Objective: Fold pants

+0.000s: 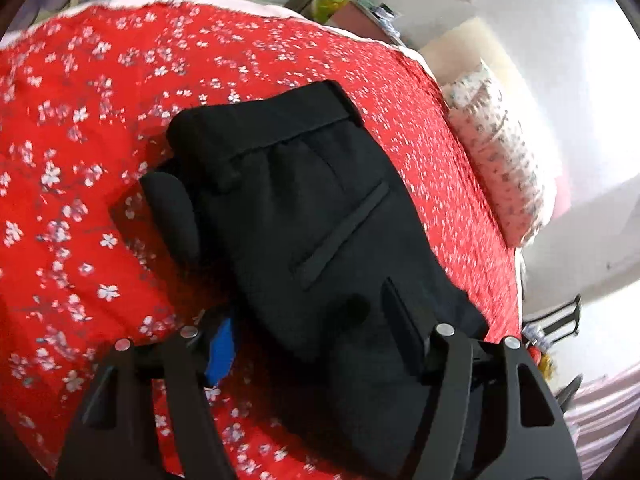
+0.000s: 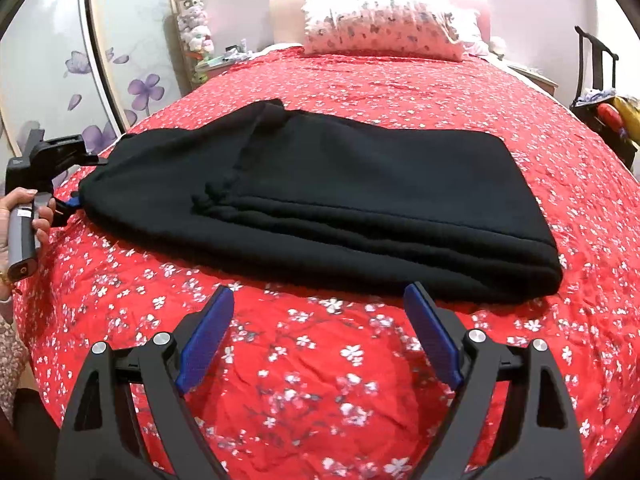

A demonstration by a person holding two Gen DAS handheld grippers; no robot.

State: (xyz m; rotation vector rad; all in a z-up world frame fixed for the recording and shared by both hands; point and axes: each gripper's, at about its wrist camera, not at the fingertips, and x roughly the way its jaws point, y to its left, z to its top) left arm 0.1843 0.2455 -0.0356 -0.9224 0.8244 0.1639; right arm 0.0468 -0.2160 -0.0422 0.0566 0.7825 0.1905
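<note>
Black pants [image 2: 320,204] lie folded in several layers across a red flowered bedspread [image 2: 320,380]. In the left wrist view the pants [image 1: 320,220] show their waistband and a back pocket and drape over my left gripper [image 1: 316,340]. Its jaws stand wide apart with the cloth between and over them; one blue pad [image 1: 222,350] shows, the other finger is covered. In the right wrist view the left gripper [image 2: 74,200] sits at the pants' left end. My right gripper [image 2: 318,320] is open and empty, just in front of the pants' near edge.
A flowered pillow [image 2: 384,32] lies at the head of the bed. A wardrobe with purple flowers [image 2: 120,80] stands on the left. A dark chair with clutter [image 2: 600,92] stands at the right. The person's hand [image 2: 24,220] holds the left gripper's handle.
</note>
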